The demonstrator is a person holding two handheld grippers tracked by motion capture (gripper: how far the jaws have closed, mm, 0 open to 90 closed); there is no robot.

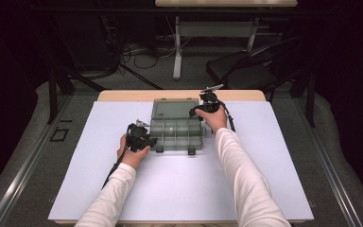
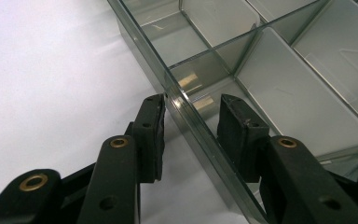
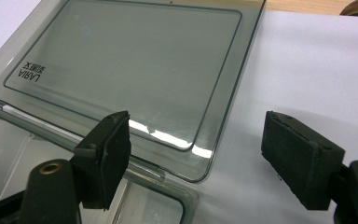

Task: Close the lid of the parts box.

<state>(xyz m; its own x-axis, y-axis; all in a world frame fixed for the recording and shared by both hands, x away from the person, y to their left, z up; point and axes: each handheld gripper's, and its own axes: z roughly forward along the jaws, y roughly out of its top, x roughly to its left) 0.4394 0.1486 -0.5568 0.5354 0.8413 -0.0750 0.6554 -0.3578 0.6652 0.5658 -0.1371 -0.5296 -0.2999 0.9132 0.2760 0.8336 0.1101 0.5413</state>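
Observation:
A clear grey compartment box (image 1: 177,135) lies open on the white mat, its lid (image 1: 174,109) flat behind it. My left gripper (image 1: 152,141) is at the box's left side. In the left gripper view it (image 2: 193,135) is open and straddles the box's side wall (image 2: 186,109), one jaw outside and one inside a compartment, with gaps to the wall. My right gripper (image 1: 194,112) hovers at the lid's right near corner. In the right gripper view it (image 3: 196,154) stands wide open, one jaw over the lid (image 3: 121,60), the other over the mat.
The white mat (image 1: 264,161) covers most of the wooden table (image 1: 123,95). Dividers (image 2: 261,32) split the box into several compartments. Beyond the table's far edge stand a black chair (image 1: 246,71) and another table's legs (image 1: 177,47), with cables on the floor.

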